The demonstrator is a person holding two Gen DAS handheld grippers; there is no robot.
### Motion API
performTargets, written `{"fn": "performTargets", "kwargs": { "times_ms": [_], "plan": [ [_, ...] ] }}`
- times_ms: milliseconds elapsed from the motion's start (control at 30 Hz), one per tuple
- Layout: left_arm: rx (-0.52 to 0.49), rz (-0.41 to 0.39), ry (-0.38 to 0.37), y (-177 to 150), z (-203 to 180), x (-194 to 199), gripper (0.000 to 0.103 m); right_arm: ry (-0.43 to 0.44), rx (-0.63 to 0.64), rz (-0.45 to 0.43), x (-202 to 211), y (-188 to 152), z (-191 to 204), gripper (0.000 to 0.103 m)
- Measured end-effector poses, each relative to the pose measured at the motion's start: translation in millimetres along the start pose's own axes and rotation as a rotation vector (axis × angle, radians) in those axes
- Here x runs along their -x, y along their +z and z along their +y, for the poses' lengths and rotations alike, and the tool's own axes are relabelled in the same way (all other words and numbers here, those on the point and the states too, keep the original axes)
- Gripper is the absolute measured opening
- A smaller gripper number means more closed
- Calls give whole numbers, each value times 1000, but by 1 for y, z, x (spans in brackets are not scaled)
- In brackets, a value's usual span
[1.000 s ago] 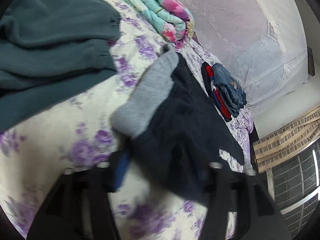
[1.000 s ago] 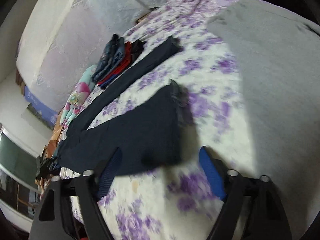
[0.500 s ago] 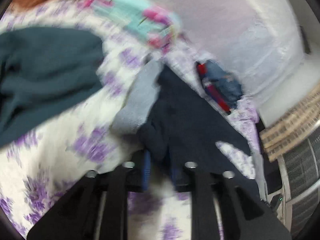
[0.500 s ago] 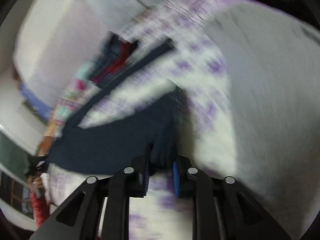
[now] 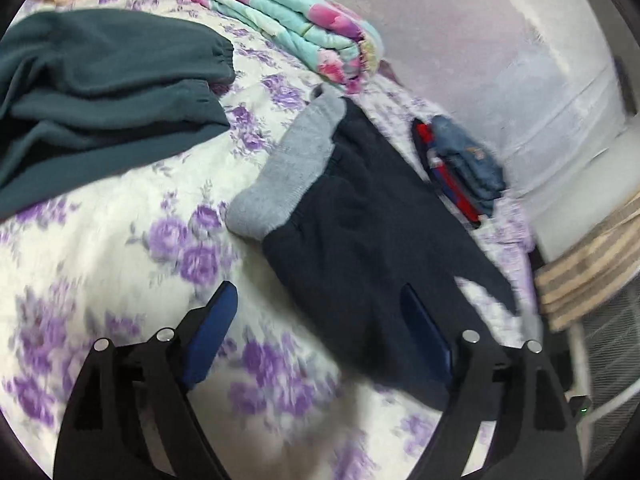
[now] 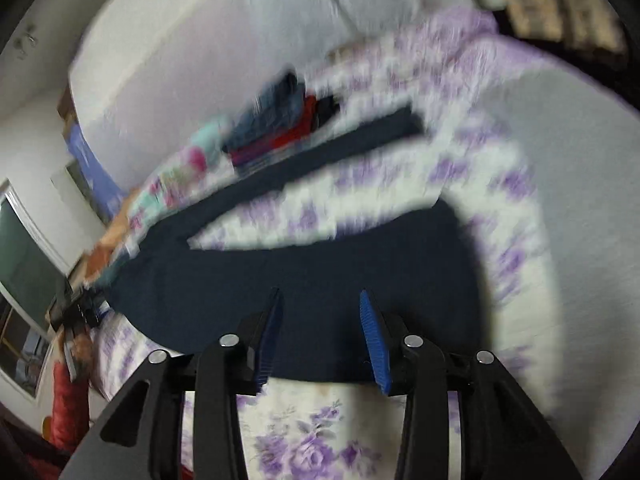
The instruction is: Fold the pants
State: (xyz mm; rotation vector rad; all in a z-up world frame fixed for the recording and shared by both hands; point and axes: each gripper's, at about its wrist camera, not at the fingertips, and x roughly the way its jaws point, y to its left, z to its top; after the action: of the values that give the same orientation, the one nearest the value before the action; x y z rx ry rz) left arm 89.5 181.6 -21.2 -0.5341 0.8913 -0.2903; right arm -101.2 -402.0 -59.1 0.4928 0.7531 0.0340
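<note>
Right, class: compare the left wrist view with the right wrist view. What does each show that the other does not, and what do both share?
Only the left wrist view shows the teal garment, the pants' grey waistband and the open left claw. Only the right wrist view shows the two spread legs of the navy pants, a grey cloth and the open right claw. Both show the navy pants, the floral sheet, the folded quilt and the stacked clothes.

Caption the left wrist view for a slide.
Open left gripper over dark pants with grey waistband on floral bedsheet.
</note>
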Motion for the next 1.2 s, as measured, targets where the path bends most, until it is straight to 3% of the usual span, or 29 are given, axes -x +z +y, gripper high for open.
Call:
{"fn": "performTargets", "kwargs": {
  "times_ms": [133,267,367,467,567,633,667,767,900,1000,1133,1167,1200],
  "plan": [
    [-9,-2,25,2,0,-1,80,41,-37,-49,20,-2,-4,41],
    [20,-6,-15,-2,6,10,79,30,-23,-113,59,-5,-3,56],
    [34,-7,-38,-7,9,15,79,63,-83,-98,66,-10,-17,65],
    [-3,-9,9,-7,2,10,78,105,-150,-32,44,-19,-35,66],
    [-77,2,137,-3,-11,-1,69,104,-153,-23,41,-14,-36,66],
    [-84,-7,158,5,-15,7,68,97,-121,-64,57,2,-25,66],
    [-83,-38,169,12,-15,16,69,77,-86,-90,65,14,-19,66],
    [-132,-156,218,49,-28,40,88,82,-48,-126,69,48,-9,70],
    [-205,-121,180,101,-50,12,89,152,14,-82,23,98,18,71],
    [-233,-56,211,133,-57,-37,89,204,97,-10,-25,125,50,71],
    [-181,29,229,161,-45,-95,88,234,234,49,-72,154,90,71],
    [-169,37,217,161,-42,-102,83,240,271,63,-83,162,100,71],
    [-141,66,156,164,-36,-113,66,248,327,89,-99,172,113,71]
  ]
}}
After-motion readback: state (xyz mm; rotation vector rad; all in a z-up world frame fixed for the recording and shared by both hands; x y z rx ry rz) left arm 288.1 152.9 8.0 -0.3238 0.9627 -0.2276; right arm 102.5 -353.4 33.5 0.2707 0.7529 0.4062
